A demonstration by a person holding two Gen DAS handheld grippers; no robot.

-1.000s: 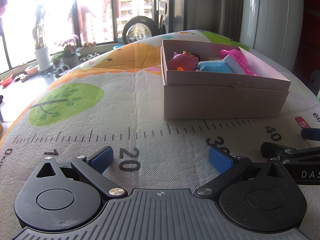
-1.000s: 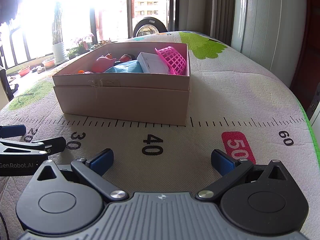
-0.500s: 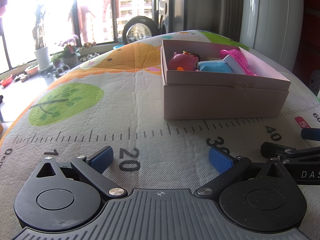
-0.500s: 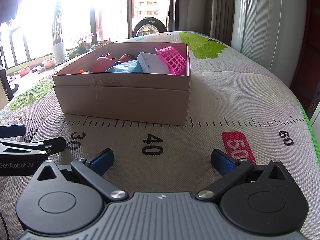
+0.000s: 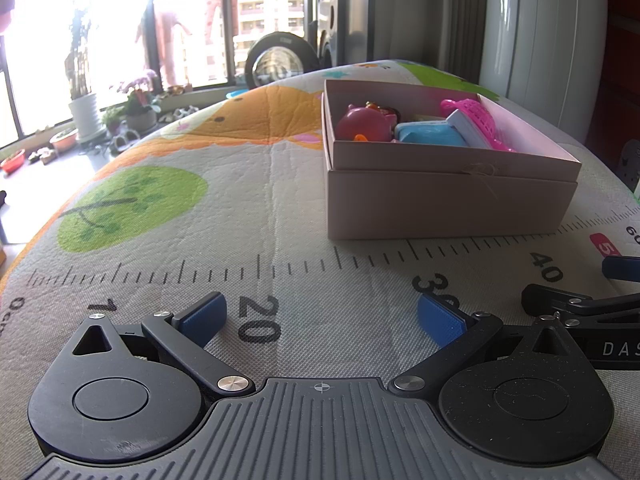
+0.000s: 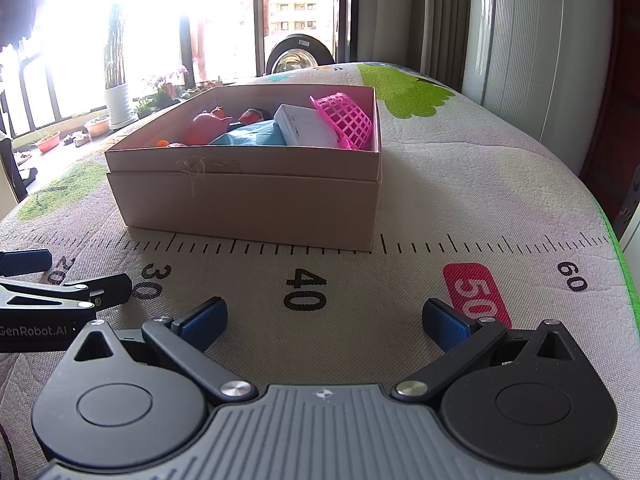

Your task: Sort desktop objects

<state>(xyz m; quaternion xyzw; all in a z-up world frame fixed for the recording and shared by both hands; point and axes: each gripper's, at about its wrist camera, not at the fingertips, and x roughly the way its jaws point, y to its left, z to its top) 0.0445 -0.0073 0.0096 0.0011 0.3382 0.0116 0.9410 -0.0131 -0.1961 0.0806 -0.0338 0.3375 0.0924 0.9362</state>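
A beige cardboard box [image 5: 448,204] [image 6: 248,200] stands on the printed mat. Inside lie a red pig toy [image 5: 362,124] [image 6: 208,128], a blue packet [image 5: 428,136] [image 6: 250,136], a white box [image 5: 466,128] [image 6: 306,126] and a pink mesh basket [image 5: 476,110] [image 6: 346,120]. My left gripper [image 5: 320,320] is open and empty, resting low on the mat in front and left of the box. My right gripper [image 6: 324,320] is open and empty, low on the mat in front of the box. Each gripper shows at the edge of the other's view.
The mat [image 5: 240,208] carries a printed ruler and cartoon shapes and curves down at its edges. Windows, potted plants [image 5: 86,112] and a washing machine [image 5: 280,60] lie beyond the far edge. A white appliance [image 6: 552,40] stands at the right.
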